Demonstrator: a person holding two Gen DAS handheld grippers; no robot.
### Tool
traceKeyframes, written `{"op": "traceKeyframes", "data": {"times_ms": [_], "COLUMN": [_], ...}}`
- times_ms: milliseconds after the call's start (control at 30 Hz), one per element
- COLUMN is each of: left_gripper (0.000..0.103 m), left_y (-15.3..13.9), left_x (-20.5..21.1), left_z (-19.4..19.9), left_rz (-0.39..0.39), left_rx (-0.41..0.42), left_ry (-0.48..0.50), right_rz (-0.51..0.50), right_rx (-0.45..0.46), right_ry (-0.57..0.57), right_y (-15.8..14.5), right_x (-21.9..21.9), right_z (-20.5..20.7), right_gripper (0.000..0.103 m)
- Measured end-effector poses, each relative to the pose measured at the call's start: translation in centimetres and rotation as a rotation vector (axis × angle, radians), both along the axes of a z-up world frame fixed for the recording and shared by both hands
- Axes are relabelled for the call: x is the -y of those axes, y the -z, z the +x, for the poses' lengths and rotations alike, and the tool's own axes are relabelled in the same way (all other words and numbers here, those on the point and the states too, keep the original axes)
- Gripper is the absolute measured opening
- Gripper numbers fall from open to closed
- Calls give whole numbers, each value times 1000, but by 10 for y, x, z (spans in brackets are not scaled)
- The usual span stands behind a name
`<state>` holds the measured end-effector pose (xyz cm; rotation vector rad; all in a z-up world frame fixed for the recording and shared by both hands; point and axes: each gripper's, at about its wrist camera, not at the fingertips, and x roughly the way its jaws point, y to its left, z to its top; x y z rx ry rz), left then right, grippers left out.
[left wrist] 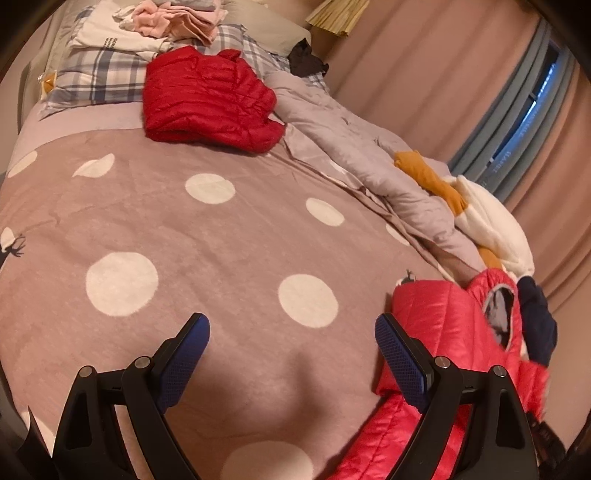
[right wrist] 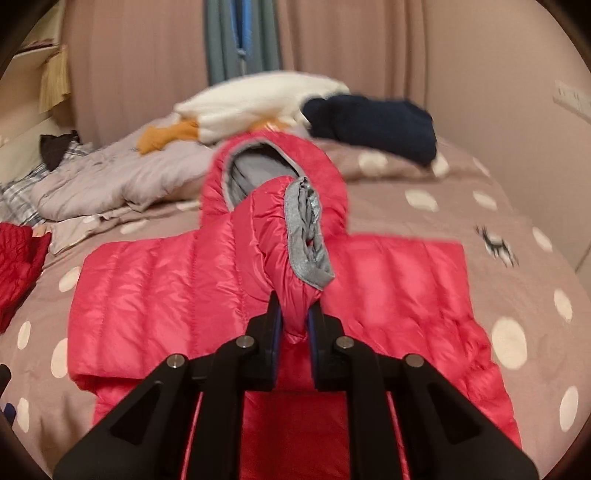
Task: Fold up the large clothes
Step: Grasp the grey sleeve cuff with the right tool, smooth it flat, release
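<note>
The right gripper (right wrist: pixel 295 317) is clamping its 2 jaws on 1 sleeve (right wrist: pixel 280 236) of the pink jacket (right wrist: pixel 155 295), and the grey cuff (right wrist: pixel 308 236) is standing up just beyond the fingertips. The left gripper (left wrist: pixel 291 339) is hovering over the bedspread (left wrist: pixel 221 236) with its 2 blue pads (left wrist: pixel 400 354) spread wide and nothing between them; the jacket's edge (left wrist: pixel 436 317) is lying just beside the right-hand pad. The jacket is lying spread flat on the dotted bedspread (right wrist: pixel 480 221), its 1 hood (right wrist: pixel 258 162) pointing toward the far side of the bed. In the left wrist view at least 8 white dots are showing on the bedspread, and 2 small dark deer prints (left wrist: pixel 14 251) are sitting near its edges. Beyond the jacket, 1 navy garment (right wrist: pixel 373 122) and 1 white fleece (right wrist: pixel 258 99) with 1 mustard piece (right wrist: pixel 166 136) are lying against 1 rumpled grey quilt (right wrist: pixel 110 177). Farther up the bed, 1 folded red jacket (left wrist: pixel 207 99) is resting below the 1 plaid pillow (left wrist: pixel 103 74), where 1 stack of pink and white clothes (left wrist: pixel 166 22) is piling up. 1 dark cloth (left wrist: pixel 306 55) is lying near the pillow's far corner. Pink curtains (left wrist: pixel 424 66) are hanging behind, parted at 1 window (left wrist: pixel 535 110).
</note>
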<state>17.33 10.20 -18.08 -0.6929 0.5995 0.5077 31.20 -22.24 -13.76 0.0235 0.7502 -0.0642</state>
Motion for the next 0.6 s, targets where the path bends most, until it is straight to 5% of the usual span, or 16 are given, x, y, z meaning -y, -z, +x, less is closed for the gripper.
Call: {"op": "traceKeyframes", "data": {"times_ms": [100,233,400,533,600], "left_gripper": [90,90,90,90,90], "left_y": [0,-2,5,11,10], "left_x": [4,1,-14,-27,-29], "left_z": [0,-5,-4,-8,-10], "left_rz": [-1,-1,-43,-104,-97], "left_rx": [8,27,3,-5,-2], "left_ry": [3,-11,-43,-66,-75], "right_rz": [60,138,117,154,176], "right_rx": [-64,-62,-95,-161,-159], "right_ry": [-23,-65,-114,-63,-9], "right_y": [9,13,24,47,57], "right_x": [6,-10,-44,-37,-24], "right_z": [-2,-4,3,18,22], "right_gripper": [29,80,99,97,63]}}
